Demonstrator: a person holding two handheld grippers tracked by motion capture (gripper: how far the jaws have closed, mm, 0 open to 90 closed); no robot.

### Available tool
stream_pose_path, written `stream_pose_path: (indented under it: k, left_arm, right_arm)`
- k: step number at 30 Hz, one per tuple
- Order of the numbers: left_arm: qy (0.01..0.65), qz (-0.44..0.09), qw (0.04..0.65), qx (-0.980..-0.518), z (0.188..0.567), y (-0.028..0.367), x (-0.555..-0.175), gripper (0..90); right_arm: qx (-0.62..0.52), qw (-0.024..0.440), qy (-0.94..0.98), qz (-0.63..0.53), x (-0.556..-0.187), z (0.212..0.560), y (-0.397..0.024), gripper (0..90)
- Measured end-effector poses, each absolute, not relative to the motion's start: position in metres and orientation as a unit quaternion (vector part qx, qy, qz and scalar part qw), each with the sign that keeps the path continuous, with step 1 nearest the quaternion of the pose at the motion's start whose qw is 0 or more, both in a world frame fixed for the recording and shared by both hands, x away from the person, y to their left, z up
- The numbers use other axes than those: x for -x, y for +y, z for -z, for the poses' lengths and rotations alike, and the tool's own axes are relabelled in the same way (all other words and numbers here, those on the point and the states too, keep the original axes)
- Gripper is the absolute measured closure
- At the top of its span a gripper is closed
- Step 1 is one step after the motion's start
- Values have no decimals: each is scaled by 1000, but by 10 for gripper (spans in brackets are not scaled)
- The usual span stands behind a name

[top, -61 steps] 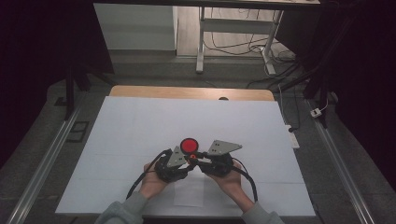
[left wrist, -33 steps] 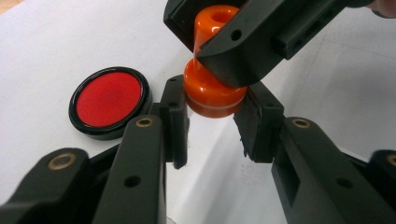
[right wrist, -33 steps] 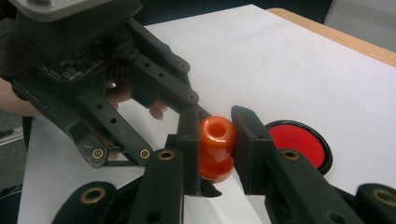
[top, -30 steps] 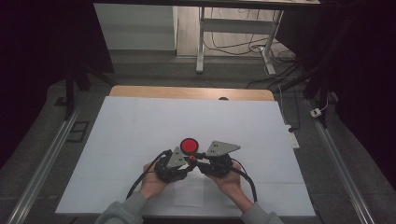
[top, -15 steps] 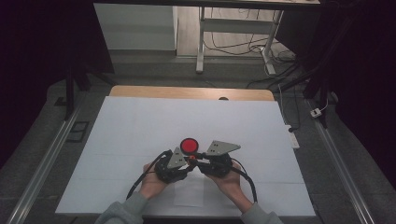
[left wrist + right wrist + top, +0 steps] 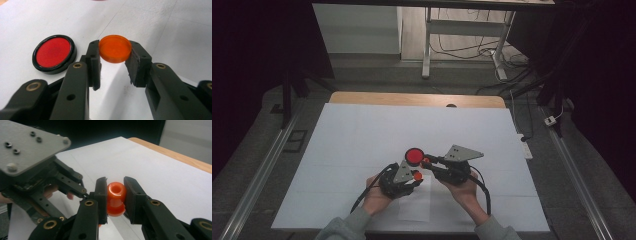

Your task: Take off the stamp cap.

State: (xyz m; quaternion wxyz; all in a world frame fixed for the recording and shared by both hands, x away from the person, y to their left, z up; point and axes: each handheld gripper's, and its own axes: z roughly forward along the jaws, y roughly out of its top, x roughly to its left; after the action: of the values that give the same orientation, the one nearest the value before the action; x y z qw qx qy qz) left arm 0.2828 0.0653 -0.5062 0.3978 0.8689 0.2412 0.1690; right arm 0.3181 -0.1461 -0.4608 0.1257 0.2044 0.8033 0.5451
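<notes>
A flat orange round cap (image 6: 114,47) sits pinched between the pads of my left gripper (image 6: 115,53), held just above the white table. To its left a red disc with a black rim (image 6: 53,53) lies flat on the table. My right gripper (image 6: 115,192) is shut on a small orange hollow piece (image 6: 116,191) with a round opening at its top. In the high view both grippers meet near the table's front centre: the left gripper (image 6: 416,176) holds the cap (image 6: 417,175), the right gripper (image 6: 427,161) holds the orange piece, and the red disc (image 6: 414,156) lies just beyond them.
A white sheet (image 6: 362,140) covers the table, with a wooden edge (image 6: 412,98) at the far side. A loose paper (image 6: 414,205) lies under the hands. Metal rails (image 6: 257,180) flank both sides. A power strip (image 6: 525,145) rests off the right edge.
</notes>
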Motion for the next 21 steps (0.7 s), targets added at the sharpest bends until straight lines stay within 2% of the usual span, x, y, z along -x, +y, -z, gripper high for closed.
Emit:
stream_pose_path:
  k: [21]
  left_arm:
    - [272,-163,422,-850,498,93,-284,650]
  right_arm:
    - [-205,120,806,-542,-319,463,-145,726]
